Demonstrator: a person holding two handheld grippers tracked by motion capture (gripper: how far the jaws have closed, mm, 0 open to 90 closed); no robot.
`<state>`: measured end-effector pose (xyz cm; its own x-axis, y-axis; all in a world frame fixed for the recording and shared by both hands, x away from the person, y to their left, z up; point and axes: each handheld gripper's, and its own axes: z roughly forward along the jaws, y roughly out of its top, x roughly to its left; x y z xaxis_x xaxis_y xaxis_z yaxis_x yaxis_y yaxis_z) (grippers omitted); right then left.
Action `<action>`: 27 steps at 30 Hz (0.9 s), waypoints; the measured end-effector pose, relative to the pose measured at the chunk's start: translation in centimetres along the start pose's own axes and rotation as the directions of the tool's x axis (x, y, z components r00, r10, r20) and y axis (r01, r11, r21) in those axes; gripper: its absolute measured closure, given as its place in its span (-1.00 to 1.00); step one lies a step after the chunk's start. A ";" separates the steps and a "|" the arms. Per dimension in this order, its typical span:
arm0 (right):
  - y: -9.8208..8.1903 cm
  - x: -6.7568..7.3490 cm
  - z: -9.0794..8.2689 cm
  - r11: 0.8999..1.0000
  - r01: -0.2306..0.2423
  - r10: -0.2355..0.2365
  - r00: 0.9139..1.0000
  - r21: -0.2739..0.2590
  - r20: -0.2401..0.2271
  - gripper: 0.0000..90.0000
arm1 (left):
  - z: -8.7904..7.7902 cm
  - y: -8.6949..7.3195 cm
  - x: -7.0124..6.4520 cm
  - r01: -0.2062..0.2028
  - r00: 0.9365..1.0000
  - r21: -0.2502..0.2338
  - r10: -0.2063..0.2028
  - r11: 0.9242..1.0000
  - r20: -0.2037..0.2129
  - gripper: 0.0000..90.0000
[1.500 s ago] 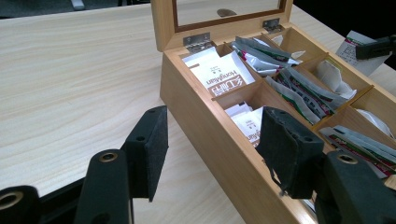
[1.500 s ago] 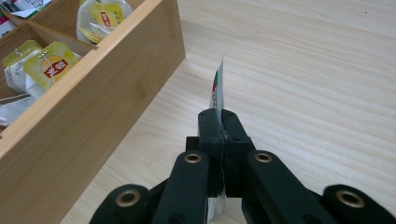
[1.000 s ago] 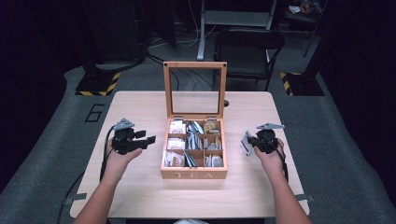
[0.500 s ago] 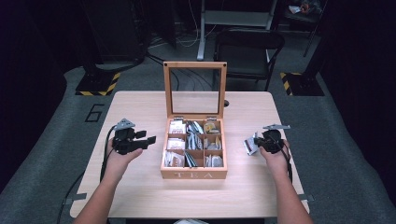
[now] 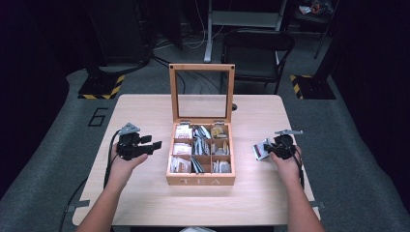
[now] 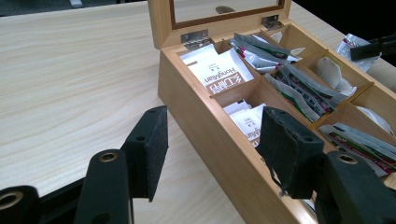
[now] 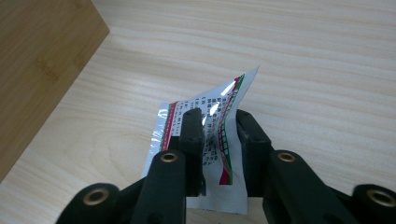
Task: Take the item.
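Here the right gripper point(image 7: 215, 140) has a foil tea sachet point(image 7: 205, 154) standing between its jaws, low over the table point(image 5: 145, 111) just to the right of the wooden tea box point(image 5: 200, 181); the jaws have just been opening, and a gap shows beside the sachet, so the pads seem no longer to press on it. The step in hand looks like setting the sachet down beside the box; to do it well, let the jaws part fully before lifting, so the crinkled foil does not cling to a pad and ride up; then draw the gripper straight back, away from the box wall. The left gripper point(image 6: 210, 149) hovers with jaws apart and nothing between them, just beside the box's left wall; it is best kept quiet there, clear of the open glass lid point(image 5: 202, 92).
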<state>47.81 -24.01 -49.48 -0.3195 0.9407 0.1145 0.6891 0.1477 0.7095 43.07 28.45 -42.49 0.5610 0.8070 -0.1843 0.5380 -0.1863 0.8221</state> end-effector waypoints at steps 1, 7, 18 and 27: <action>0.0 -0.1 0.0 1.000 0.003 -0.003 1.000 -0.003 0.005 0.55 | 0.0 0.0 0.0 -0.001 1.000 -0.001 0.001 1.000 0.000 -0.06; -0.2 -0.4 0.1 1.000 -0.005 0.005 0.999 -0.004 0.054 0.27 | 0.0 0.0 0.1 0.002 1.000 -0.003 -0.002 1.000 0.001 -0.06; 0.0 -1.0 -0.7 0.999 -0.021 0.023 0.997 -0.029 0.072 0.06 | 0.0 0.1 0.2 0.006 1.000 -0.002 -0.006 1.000 -0.001 -0.06; 0.8 0.4 -1.2 0.999 0.024 -0.021 0.998 -0.048 0.057 -0.04 | 0.0 0.0 0.3 0.011 1.000 -0.002 -0.011 1.000 -0.003 -0.06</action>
<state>47.46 -23.90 -48.09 -0.2964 0.9532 0.0600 0.6496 0.1551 0.7443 43.29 28.70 -42.53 0.5531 0.8107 -0.1921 0.5432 -0.1761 0.8209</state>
